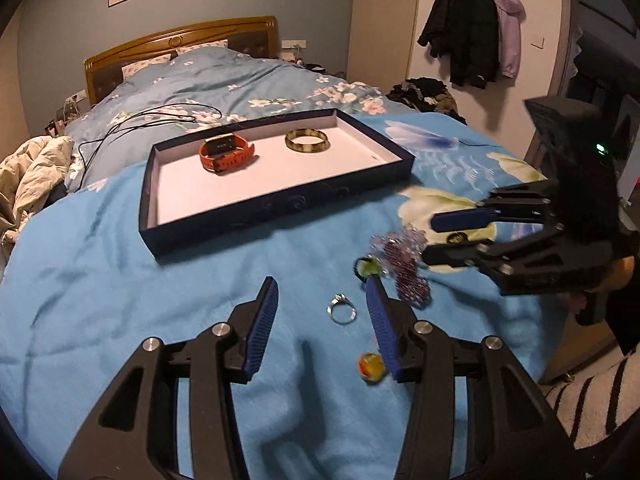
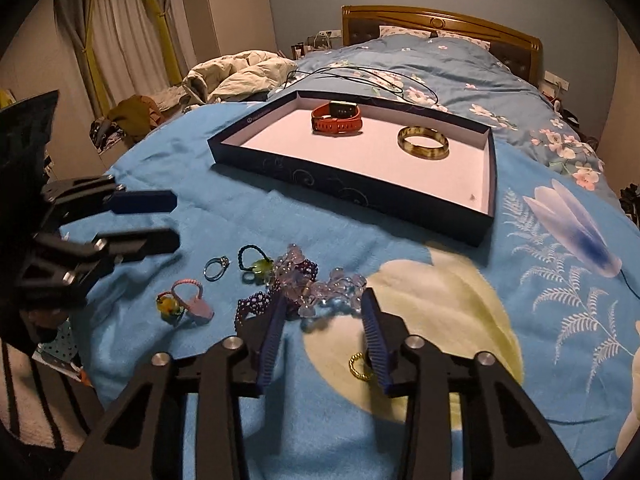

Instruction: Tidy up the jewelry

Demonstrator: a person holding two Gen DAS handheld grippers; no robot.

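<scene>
A dark blue tray point(image 1: 280, 200) point(image 2: 348, 190) on the bed holds a red watch point(image 1: 226, 154) point(image 2: 337, 118) and a bangle point(image 1: 307, 141) point(image 2: 423, 143). Loose on the blue blanket lie a silver ring point(image 1: 341, 309) point(image 2: 216, 268), a green-charm hair tie point(image 1: 367, 269) point(image 2: 256, 264), an orange charm point(image 1: 372, 365) point(image 2: 170, 307), a pink ring point(image 2: 192, 298), purple beads point(image 1: 404, 272) point(image 2: 256, 304), clear crystal beads point(image 2: 320, 292) and a gold ring point(image 2: 360, 366). My left gripper point(image 1: 326, 294) point(image 2: 174, 220) is open above the silver ring. My right gripper point(image 2: 324, 304) point(image 1: 430, 236) is open over the crystal beads.
Black cables point(image 1: 160, 120) lie on the floral duvet point(image 1: 240, 80) behind the tray. A rumpled cream quilt point(image 2: 240, 70) sits at the bed's side. Coats point(image 1: 472, 24) hang on the wall.
</scene>
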